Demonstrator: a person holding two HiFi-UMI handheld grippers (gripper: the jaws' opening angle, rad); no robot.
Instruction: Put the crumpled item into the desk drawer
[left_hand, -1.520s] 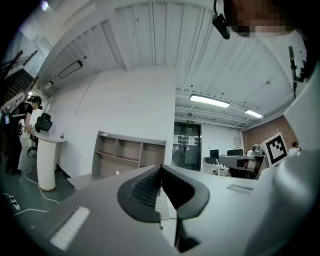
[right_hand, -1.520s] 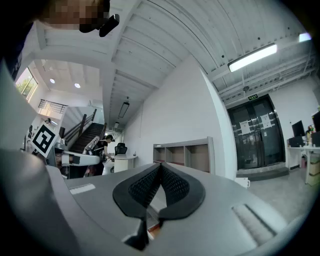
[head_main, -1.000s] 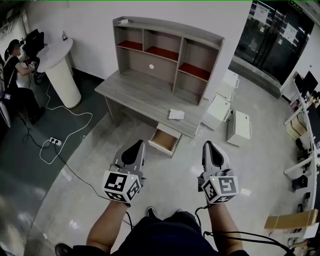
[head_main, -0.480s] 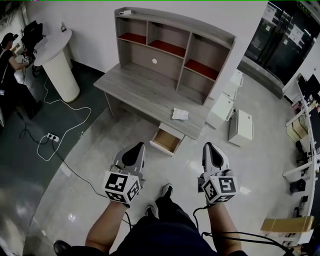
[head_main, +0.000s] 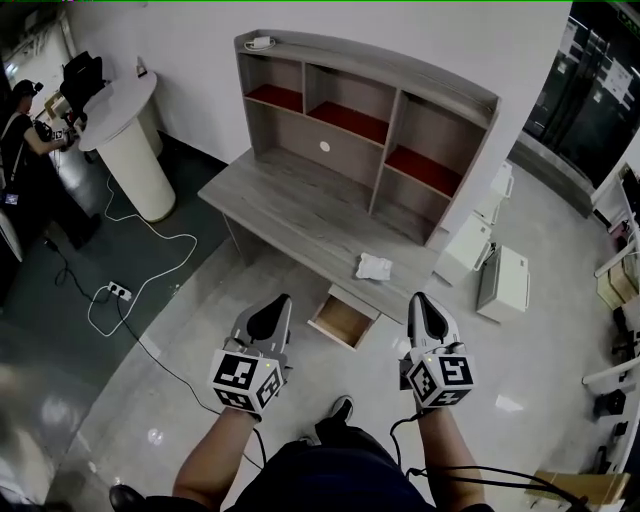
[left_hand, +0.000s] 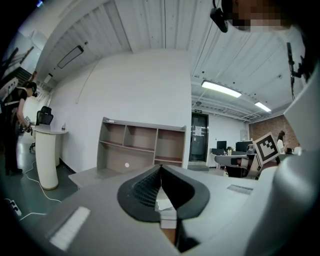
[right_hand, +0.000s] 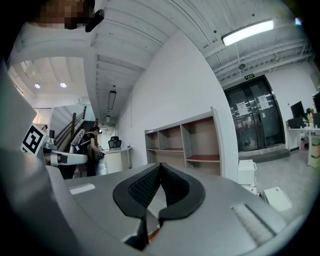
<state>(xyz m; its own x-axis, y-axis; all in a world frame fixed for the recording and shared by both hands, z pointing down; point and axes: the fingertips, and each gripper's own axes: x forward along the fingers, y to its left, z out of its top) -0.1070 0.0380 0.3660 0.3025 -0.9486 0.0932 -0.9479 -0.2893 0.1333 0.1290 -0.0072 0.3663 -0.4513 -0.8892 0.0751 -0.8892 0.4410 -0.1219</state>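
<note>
**Q:** So, where are things at here? Both tools look idle to me.

**A:** Yep. The left gripper (head_main: 268, 312) and the right gripper (head_main: 424, 308) both have their jaws pressed together with nothing between them. They're held out in front of the person, who's standing on the floor short of the desk (head_main: 290, 205). The crumpled item (head_main: 374, 266), a white wad, sits on the desktop near the front edge, toward the right end. The drawer (head_main: 343, 319) is pulled out just below it and a bit to the left. So the drawer's sorted, and the grab isn't started.

**Q:** How would you go at the pickup?

**A:** Step in close first, because neither tool is anywhere near the wad. I'd use the right gripper since the wad is more on its side. Spread the jaws wide before coming down and straddle the bulk of the wad, not a loose corner. Squeeze gently too. Something that crumpled will probably squash, and it could slip out if only an edge is caught. After that it's a short hop down and left over the drawer opening. I'd let go low inside so it doesn't catch on the front panel.
</note>
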